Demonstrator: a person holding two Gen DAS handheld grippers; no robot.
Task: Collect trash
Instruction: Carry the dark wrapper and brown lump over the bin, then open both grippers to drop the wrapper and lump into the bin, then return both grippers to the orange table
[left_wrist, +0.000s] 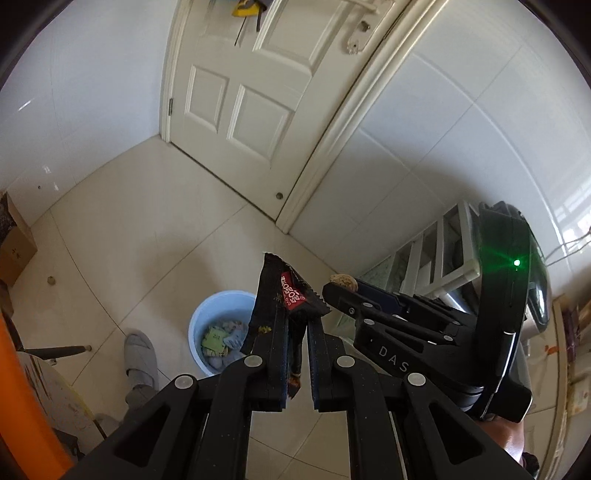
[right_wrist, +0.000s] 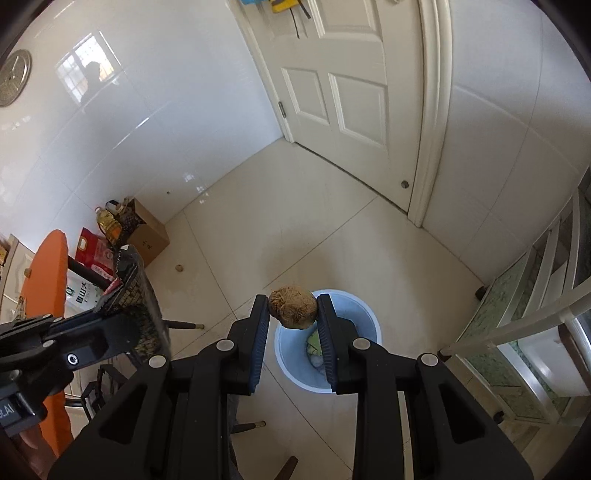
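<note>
Gripping a light, crinkly wrapper by its lower edge, the left gripper hangs above the blue bin, while the right gripper pinches a hard, round walnut across its middle.

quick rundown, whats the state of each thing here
left tongs: shut on wrapper
wrapper: torn, held upright
right tongs: shut on walnut
walnut: held above bin
bin: open, trash already inside
door: closed
</note>
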